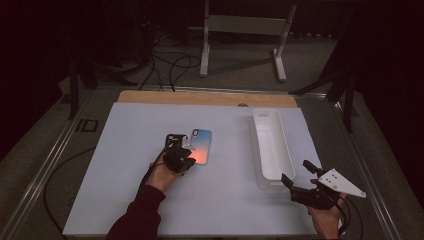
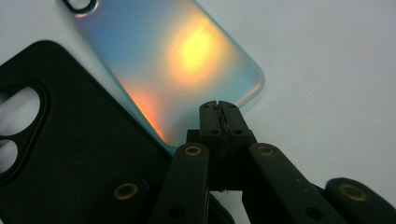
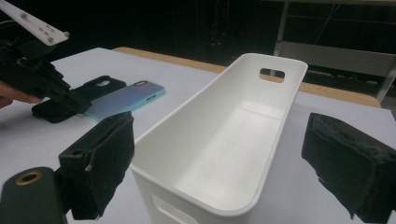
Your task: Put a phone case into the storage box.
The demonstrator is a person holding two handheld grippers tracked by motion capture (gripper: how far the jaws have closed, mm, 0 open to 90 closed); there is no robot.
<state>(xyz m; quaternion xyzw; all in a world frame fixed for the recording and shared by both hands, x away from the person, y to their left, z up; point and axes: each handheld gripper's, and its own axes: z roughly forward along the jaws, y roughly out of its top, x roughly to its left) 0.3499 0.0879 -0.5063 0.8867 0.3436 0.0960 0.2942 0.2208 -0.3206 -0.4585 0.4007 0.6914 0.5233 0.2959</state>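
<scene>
On the desk (image 1: 125, 200), left of centre, lies the iridescent phone case (image 1: 200, 145), long axis running away, overlapping the black case (image 2: 70, 154). Left fingers (image 2: 219, 114) clenched empty at its near corner; right fingers (image 3: 100, 163) released, flanking the white bin (image 3: 219, 140), farther off.

black case (image 2: 70, 154): cut off by left & bottom edges in left gripper view; lower right hidden behind jaws.
iridescent case (image 2: 177, 60): top cut off by frame; near edge hidden behind closed tips.
white bin (image 3: 224, 140): near end cut off at bottom, right gripper view.
</scene>
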